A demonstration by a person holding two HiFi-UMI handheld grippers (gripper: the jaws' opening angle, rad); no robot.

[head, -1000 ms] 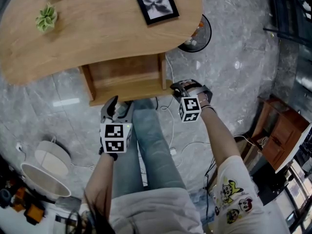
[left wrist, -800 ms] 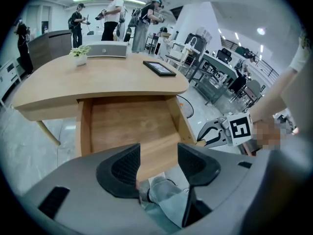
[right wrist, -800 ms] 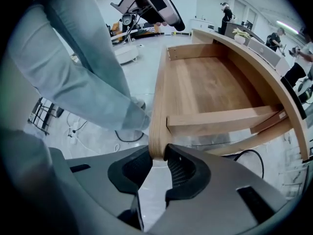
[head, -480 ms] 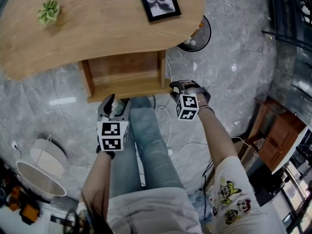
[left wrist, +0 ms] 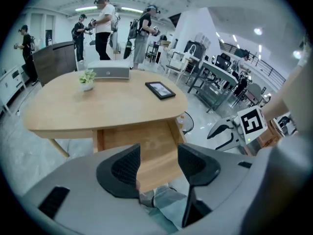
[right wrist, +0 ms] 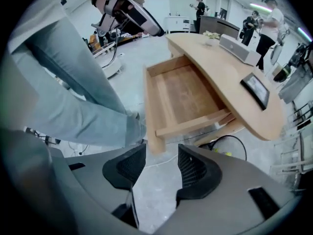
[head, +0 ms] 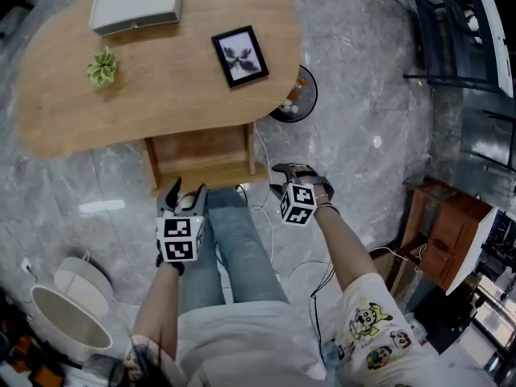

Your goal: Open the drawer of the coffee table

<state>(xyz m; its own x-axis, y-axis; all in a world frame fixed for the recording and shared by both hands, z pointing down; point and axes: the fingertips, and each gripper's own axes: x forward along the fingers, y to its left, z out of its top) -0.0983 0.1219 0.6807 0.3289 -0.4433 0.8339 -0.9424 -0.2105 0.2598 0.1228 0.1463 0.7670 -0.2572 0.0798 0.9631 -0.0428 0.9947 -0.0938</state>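
Observation:
The oval wooden coffee table (head: 161, 103) has its drawer (head: 201, 153) pulled out toward me, and the drawer is empty inside (right wrist: 183, 97). My left gripper (head: 185, 193) hangs just in front of the drawer's front edge, above my leg. Its jaws stand open (left wrist: 159, 153) with nothing between them. My right gripper (head: 278, 180) is off the drawer's front right corner, apart from it. Its jaws are opening (right wrist: 161, 155) and only floor shows between them.
On the tabletop stand a framed picture (head: 239, 56), a small plant (head: 101, 66) and a grey box (head: 135, 4). A round black fan (head: 297, 95) and cables (head: 270, 216) lie on the floor by the table. White bins (head: 68, 313) sit lower left, a wooden cabinet (head: 439, 232) right.
Both grippers have lifted and drawn back from the drawer's front edge. The right gripper, which was at the front right corner, has let go and opened. The drawer stays pulled out.

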